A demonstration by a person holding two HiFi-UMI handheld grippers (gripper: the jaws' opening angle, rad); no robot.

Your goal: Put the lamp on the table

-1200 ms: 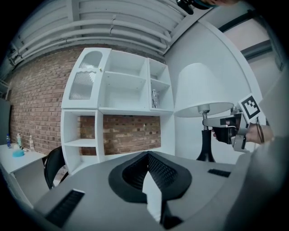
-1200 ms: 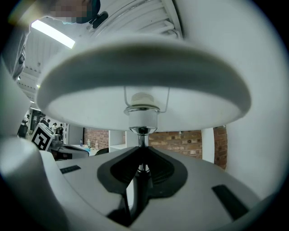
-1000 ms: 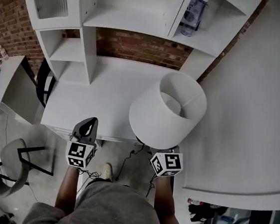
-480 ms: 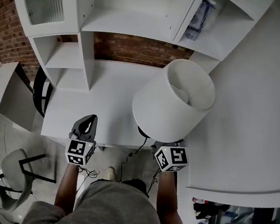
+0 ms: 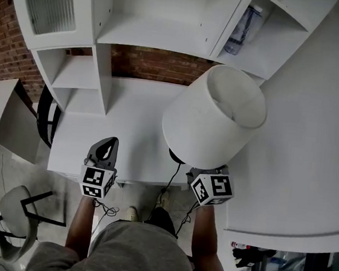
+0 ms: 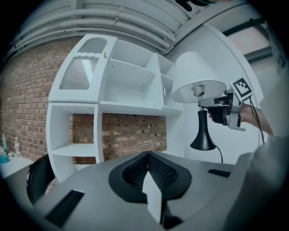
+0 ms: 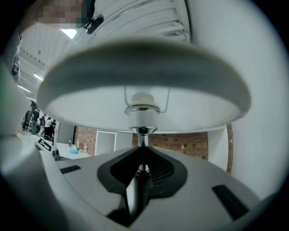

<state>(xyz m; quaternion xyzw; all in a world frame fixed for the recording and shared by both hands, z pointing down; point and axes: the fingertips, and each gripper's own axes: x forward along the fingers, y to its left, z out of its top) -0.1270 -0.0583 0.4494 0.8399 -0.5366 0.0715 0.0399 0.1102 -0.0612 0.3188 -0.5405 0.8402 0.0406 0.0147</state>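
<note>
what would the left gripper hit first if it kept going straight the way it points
Probably the brick wall in the gap under the shelf unit, after crossing above the table; depth is hard to judge.

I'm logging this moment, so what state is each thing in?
lamp: upright, gripped at its stem, base seemingly off the table
right tongs: shut on lamp
left tongs: shut, empty
cabinet door: closed
bottle: standing on the shelf
cord: hanging past the table's front edge
</note>
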